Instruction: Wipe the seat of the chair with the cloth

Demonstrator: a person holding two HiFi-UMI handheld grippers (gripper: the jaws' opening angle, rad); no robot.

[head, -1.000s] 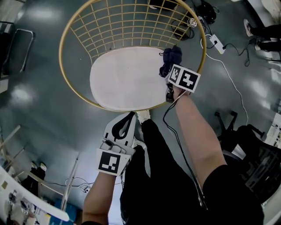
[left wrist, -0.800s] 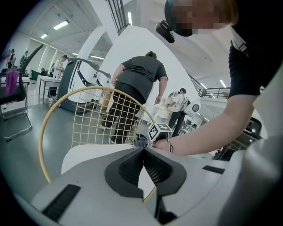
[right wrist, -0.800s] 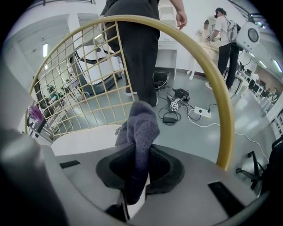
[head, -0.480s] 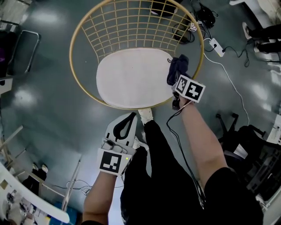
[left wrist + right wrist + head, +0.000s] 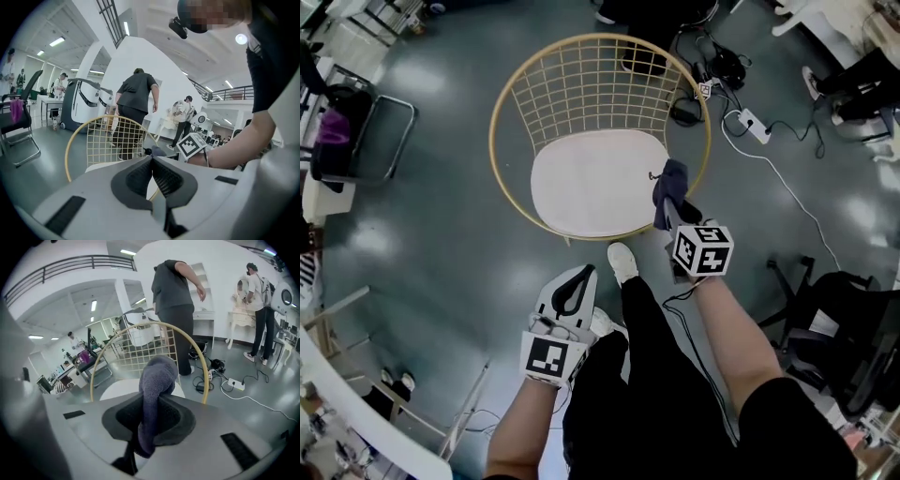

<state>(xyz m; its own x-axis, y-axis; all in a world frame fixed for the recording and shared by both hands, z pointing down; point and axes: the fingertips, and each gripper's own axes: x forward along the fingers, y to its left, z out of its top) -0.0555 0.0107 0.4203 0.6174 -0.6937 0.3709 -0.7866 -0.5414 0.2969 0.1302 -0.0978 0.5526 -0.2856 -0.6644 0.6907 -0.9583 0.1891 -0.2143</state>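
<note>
The right gripper was clamped on the cloth, a dark blue rag. The right gripper view showed the pinch plainly: the two pads were closed on the middle of the cloth, with one bunch standing up past the tips and a tail hanging down behind them. The left gripper had its jaws pressed together with nothing between them. It was held low by the person's leg, well apart from the chair and doing no work.

From the head view, the cloth sat over the right front edge of the seat, just beside the gold rim. The pale cushion lay to its left, bare from edge to edge. That view looked straight down, so it was hard to say whether the cloth touched the cushion or hung a little above it. The right gripper view, where the seat lay beyond and below the rag, suggested it was off the surface.

As for progress, the cloth was in hand and brought to the chair, so the fetching part looked done. The cushion showed no stain, streak or damp patch, so nothing in view told how much of it had been wiped. I judged that most of the wiping could still be ahead. The rag would need pressing flat and sweeping across to the left and back edges.
</note>
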